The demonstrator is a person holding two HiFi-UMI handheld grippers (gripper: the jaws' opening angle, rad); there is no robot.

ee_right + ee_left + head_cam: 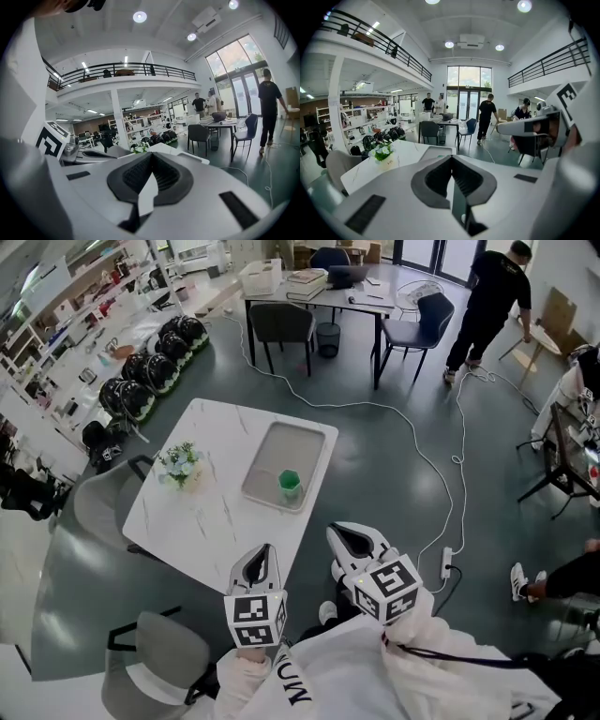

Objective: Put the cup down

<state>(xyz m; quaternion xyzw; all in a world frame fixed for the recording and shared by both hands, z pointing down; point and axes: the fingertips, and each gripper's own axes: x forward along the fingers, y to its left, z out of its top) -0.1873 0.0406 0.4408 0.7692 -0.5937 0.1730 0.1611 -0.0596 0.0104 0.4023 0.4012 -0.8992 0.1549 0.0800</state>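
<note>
Only the head view is showing the green cup (290, 485), which is standing upright in the grey tray (267, 451) on the white marble table (202, 521), well apart from both grippers. The left gripper (262, 554) and the right gripper (351, 536) are hovering by the table's near corner, and each gripper view is showing its fingers pressed together on nothing. The left gripper view is catching the flower pot (383, 154), whose label is too small to read. Black lettering on the person's white sleeve (295, 688) is showing only in part.
</note>
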